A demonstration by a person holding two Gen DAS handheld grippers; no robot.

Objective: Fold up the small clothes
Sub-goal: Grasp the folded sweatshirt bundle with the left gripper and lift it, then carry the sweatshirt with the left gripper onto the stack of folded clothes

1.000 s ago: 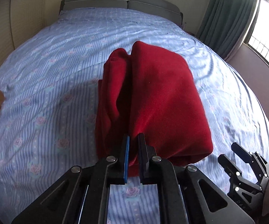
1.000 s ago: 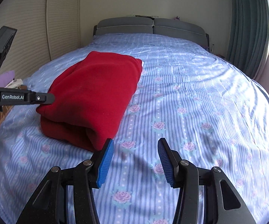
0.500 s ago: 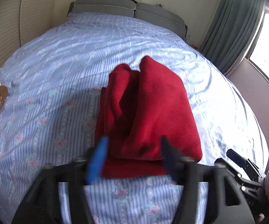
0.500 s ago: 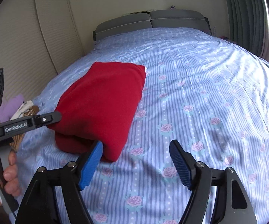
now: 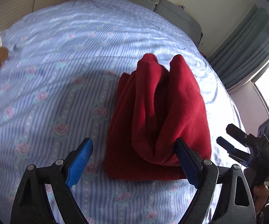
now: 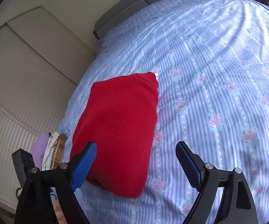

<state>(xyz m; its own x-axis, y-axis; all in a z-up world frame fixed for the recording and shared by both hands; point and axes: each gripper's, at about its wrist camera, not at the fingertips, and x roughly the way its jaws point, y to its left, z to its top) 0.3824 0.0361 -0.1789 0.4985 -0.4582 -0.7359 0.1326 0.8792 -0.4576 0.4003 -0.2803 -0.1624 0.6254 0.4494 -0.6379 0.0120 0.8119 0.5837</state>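
Observation:
A folded red fleece garment (image 5: 158, 115) lies on the blue striped, rose-print bedsheet (image 5: 56, 71). My left gripper (image 5: 134, 160) hovers at its near end with the jaws opening wide; the near end of the cloth shows between the blue pads but neither pad presses on it. In the right wrist view the same red garment (image 6: 119, 130) lies left of centre, a small white tag at its far corner. My right gripper (image 6: 136, 165) is above the garment's near right corner, its jaws opening too, gripping nothing. The right gripper also shows in the left wrist view, at the right edge (image 5: 231, 140).
A pile of small clothes (image 6: 49, 149), purple, white and brown check, lies at the bed's left edge. Grey headboard cushions (image 5: 153, 3) stand at the far end. Curtains (image 5: 246, 52) and a window are at the right. White closet doors (image 6: 22, 65) line the left wall.
The left gripper let go of the red garment's edge and opened wide, drawing back a little. The right gripper opened wider, rolled, and swung so the garment sits closer before it.

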